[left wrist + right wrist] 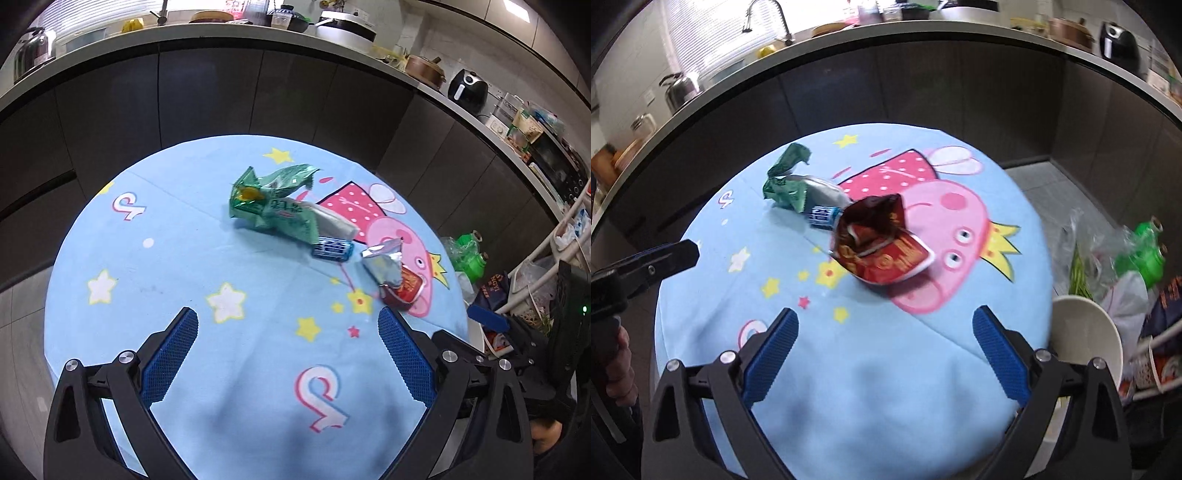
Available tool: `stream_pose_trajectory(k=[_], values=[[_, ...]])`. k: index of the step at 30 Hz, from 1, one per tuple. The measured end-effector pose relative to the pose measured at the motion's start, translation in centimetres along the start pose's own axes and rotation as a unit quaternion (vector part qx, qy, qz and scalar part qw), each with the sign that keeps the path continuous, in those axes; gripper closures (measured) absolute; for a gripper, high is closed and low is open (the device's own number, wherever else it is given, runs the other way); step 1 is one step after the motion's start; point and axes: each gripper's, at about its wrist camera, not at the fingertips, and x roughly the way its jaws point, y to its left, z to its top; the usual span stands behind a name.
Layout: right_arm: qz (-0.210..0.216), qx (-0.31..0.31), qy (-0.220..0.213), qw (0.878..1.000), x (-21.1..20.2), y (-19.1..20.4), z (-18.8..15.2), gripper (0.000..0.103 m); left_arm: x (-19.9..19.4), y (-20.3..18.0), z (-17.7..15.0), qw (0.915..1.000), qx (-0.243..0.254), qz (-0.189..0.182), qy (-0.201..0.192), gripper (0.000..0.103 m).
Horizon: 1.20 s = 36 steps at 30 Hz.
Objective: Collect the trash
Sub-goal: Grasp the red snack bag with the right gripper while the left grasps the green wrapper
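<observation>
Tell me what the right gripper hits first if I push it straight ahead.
Probably the red snack bag: it lies on the blue tablecloth in line with the open right gripper, nothing between them. Depth is unclear, so it could pass above it.

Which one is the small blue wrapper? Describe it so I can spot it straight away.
Find the round table with the light blue cartoon-pig cloth. Near its middle lies a row of litter: a green bag farthest from the grippers, a red and silver snack bag nearest. The small blue wrapper sits between them, by a white wrapper: the smallest piece, and the only blue one.
</observation>
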Motion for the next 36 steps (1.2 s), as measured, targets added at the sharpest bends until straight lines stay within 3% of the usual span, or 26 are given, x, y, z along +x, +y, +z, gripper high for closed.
stream_pose_trajectory(k=[4,8,14,18,26,33,36], values=[[-0.001,-0.012,0.011,1.000,2.4,1.2,1.4,0.009,0.6,0.9,-0.1,1.0000,-0.008,-0.001,0.005,0.009],[-0.013,-0.025,0.004,1.000,3.9,2.1,2.3,0.022,1.0,1.8,0.0,0.9999,-0.010,0.004,0.006,0.009],[-0.029,-0.048,-0.005,0.998,5.7,3.4,3.0,0.051,1.8,2.7,0.6,0.9999,-0.015,0.002,0.009,0.010],[-0.028,-0.043,-0.005,0.999,6.3,3.1,2.9,0.088,2.2,2.7,0.9,0.9999,-0.009,0.002,0.008,0.010],[-0.020,-0.032,-0.023,0.999,3.6,2.2,1.3,0.090,3.9,2.4,2.7,0.9999,-0.009,-0.008,0.012,0.021],[-0.014,-0.007,-0.024,1.000,2.3,1.2,0.0,0.089,5.5,1.7,7.0,0.9993,-0.025,-0.028,-0.006,0.022],[-0.011,-0.005,-0.027,1.000,1.9,1.1,-0.1,0.089,7.3,1.4,8.6,0.9992,-0.030,-0.026,-0.002,0.028]])
